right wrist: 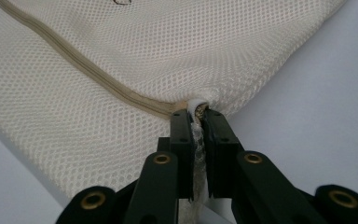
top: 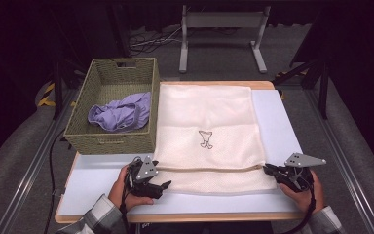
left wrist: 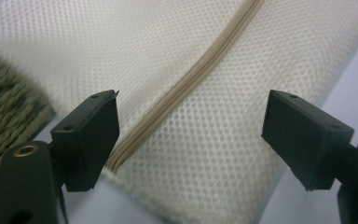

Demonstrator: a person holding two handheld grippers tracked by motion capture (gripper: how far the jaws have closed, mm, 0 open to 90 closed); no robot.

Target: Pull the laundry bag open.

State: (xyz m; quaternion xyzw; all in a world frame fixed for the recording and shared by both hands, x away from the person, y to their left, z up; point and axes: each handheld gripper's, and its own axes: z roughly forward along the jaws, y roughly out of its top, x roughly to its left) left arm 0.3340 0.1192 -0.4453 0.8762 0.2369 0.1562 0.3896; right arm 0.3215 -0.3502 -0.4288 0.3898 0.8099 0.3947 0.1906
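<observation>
Opening the mesh laundry bag [top: 207, 131] looks like the step in hand. The right gripper [right wrist: 198, 114] is pinched on what seems the zipper pull [right wrist: 196, 103] at the bag's four-o'clock corner. The left gripper [left wrist: 191, 135], jaws spread with nothing pinched, hovers over the zipper [left wrist: 186, 88] at seven o'clock; next it must clamp the fabric there.

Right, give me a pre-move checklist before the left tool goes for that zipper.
1. Right tool clamped on the mesh laundry bag at the zipper's end: ok.
2. Left tool open, nothing between its pads: ok.
3. Zipper runs between the left tool's jaws: ok.
4. Zipper pull located: cannot tell.
5. Bag lying flat on the table: ok.
6. Purple garment waiting in the wicker basket: ok.
</observation>
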